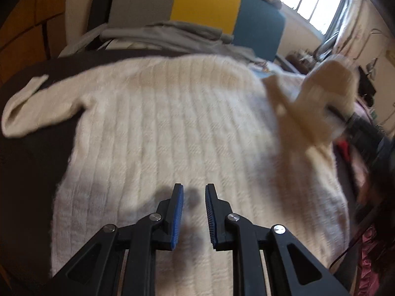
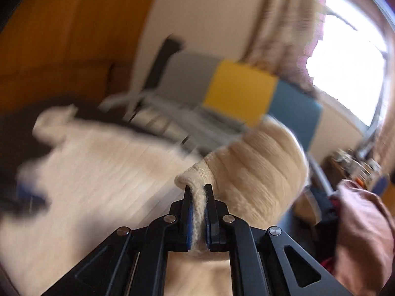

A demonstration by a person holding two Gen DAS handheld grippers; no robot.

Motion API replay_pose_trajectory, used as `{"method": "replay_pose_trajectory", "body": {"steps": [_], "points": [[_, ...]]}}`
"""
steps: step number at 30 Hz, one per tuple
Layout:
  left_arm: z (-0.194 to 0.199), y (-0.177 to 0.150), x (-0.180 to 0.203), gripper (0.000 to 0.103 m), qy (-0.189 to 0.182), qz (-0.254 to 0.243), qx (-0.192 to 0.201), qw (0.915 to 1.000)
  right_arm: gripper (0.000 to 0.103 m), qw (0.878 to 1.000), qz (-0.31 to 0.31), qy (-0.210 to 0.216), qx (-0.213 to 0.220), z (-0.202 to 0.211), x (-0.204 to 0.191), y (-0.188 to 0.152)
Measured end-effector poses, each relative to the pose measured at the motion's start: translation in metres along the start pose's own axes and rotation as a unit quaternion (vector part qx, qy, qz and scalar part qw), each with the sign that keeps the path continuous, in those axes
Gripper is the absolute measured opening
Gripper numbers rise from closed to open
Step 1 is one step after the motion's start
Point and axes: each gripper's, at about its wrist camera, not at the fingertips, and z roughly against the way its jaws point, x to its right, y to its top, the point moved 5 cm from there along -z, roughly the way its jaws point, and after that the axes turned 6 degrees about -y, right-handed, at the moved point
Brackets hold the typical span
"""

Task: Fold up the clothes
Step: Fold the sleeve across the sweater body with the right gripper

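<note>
The cream ribbed sweater point(image 1: 177, 128) lies spread flat on a dark surface whose kind cannot be told, its long axis running from the near hem under the left gripper point(image 1: 194, 192) away toward the far edge, where a grey, yellow and blue chair point(image 1: 205, 5) stands. One sleeve point(image 1: 27, 108) lies out flat toward the left edge. The other sleeve point(image 2: 251, 172) is lifted off the surface at the right side, so the right hand is the nearer to it. The right gripper point(image 2: 198, 187) is clamped tight on that sleeve's cuff, knit pinched between the pads. The left gripper hovers over the near part of the sweater body, jaws narrowly apart, nothing between them; contact with the fabric cannot be told. Judgement: the raised sleeve is to be carried leftward across the body.
</note>
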Motion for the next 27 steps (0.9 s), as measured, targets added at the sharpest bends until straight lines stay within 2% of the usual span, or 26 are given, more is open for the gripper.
{"method": "replay_pose_trajectory", "body": {"steps": [3,5,8,10,13,16,19,24,27], "points": [[0.001,0.021,0.019,0.018,-0.038,-0.014,0.014,0.9991,0.008,0.998,0.015,0.003,-0.055,-0.013,-0.019,-0.039],[-0.008,0.033,0.029,0.018,-0.058,-0.013,0.011,0.9982,0.008,0.997,-0.007,-0.018,-0.076,-0.016,-0.008,-0.055],[-0.025,0.052,0.045,0.018,-0.08,-0.011,0.004,0.9967,0.008,0.992,-0.076,-0.058,-0.086,-0.011,0.025,-0.065],[-0.041,0.064,0.058,0.018,-0.09,-0.013,-0.006,0.9959,0.008,0.984,-0.118,-0.088,-0.103,-0.012,0.045,-0.078],[-0.065,0.082,0.09,0.02,-0.11,-0.032,-0.01,0.9933,0.008,0.97,-0.18,-0.096,-0.133,-0.017,0.063,-0.109],[-0.086,0.098,0.122,0.021,-0.133,-0.053,-0.011,0.9896,0.008,0.964,-0.222,-0.087,-0.122,-0.012,0.076,-0.117],[-0.109,0.115,0.154,0.022,-0.154,-0.052,-0.022,0.9864,0.008,0.963,-0.224,-0.085,-0.121,-0.014,0.076,-0.119],[-0.153,0.122,0.185,0.023,-0.139,-0.054,-0.072,0.9861,0.008,0.964,-0.224,-0.086,-0.118,-0.011,0.077,-0.117],[-0.174,0.122,0.192,0.024,-0.148,-0.031,-0.096,0.9838,0.008,0.963,-0.228,-0.083,-0.116,-0.011,0.076,-0.12]]}}
